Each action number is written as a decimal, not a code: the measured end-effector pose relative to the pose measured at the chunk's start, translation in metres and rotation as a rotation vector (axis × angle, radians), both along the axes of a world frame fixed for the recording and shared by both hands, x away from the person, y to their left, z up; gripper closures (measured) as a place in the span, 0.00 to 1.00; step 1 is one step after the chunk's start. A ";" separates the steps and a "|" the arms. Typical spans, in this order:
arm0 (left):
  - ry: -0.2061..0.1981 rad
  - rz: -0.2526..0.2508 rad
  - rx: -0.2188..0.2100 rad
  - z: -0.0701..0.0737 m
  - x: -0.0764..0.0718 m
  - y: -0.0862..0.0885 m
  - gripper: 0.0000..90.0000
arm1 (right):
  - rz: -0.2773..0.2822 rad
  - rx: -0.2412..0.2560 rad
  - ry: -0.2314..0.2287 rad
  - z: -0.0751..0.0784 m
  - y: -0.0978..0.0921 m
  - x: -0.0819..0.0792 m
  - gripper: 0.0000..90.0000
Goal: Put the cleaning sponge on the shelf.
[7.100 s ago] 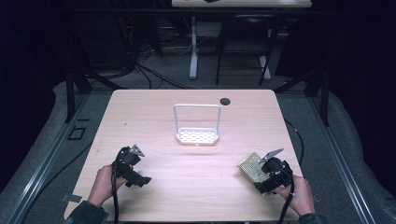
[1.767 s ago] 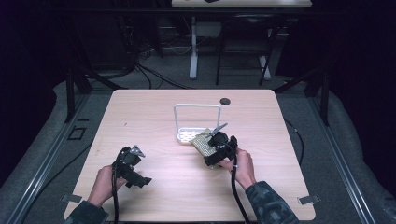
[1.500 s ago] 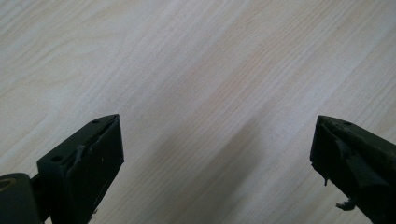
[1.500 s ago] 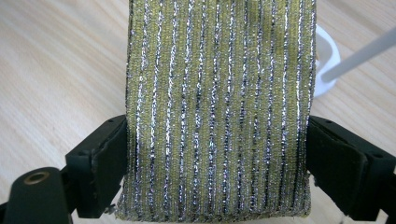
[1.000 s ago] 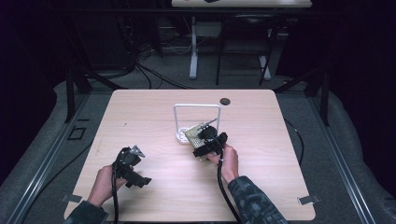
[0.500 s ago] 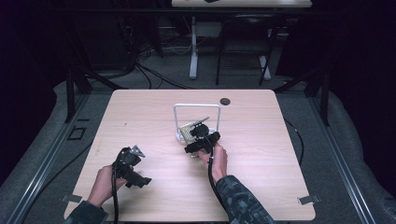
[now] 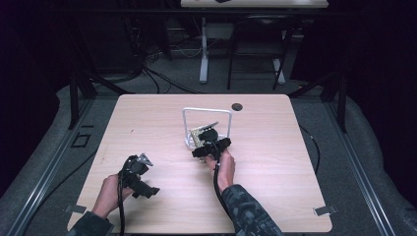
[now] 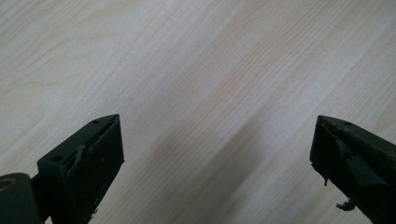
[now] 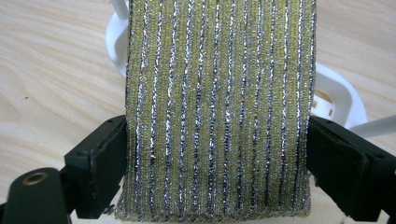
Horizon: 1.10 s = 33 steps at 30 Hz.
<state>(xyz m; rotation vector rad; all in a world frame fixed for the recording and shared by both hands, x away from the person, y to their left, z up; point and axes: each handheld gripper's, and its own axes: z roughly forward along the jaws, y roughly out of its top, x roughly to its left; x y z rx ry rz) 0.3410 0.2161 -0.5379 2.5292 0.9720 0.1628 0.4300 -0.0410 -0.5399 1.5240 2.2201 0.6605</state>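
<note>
- Two grippers on the wooden table (image 7: 147,123), and the right gripper (image 7: 210,142) is the busy one, out over the middle of the tabletop with the person's right hand (image 7: 223,167) behind it.
- Its jaws are pressed onto both edges of a yellow-green scouring pad (image 9: 219,107) shot through with silver threads; in the right gripper view the pad stands between the two black jaws and runs up and away from them.
- Just beyond the jaw tips sits a white rack (image 7: 206,129), a wire hoop rising over a perforated base; the pad's far end hangs above that base, and the white rim (image 9: 116,42) peeks out on either side of the pad.
- From above, the pad (image 7: 199,133) shows right at the front of the rack, directly ahead of the gripper; whether it touches the base is hard to call.
- Over to the left gripper (image 7: 139,169): well apart from the rack, close to the person's edge, held in the left hand (image 7: 110,189).
- Its jaws stand wide apart with bare wood grain between them, nothing gripped.
- Behind the rack, a small dark round hole (image 7: 237,106) sits near the table's far edge.
</note>
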 end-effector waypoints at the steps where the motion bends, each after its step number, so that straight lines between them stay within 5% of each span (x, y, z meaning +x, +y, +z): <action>1: 0.000 0.000 0.000 0.000 0.000 0.000 0.03 | 0.000 0.000 0.000 0.000 0.000 0.000 0.13; 15: 0.001 -0.004 0.003 0.000 0.000 0.000 0.03 | -0.051 -0.016 0.009 -0.009 0.013 0.015 0.12; 33: -0.001 -0.003 0.000 0.000 0.000 0.000 0.03 | -0.023 -0.001 0.003 -0.010 0.015 0.014 0.06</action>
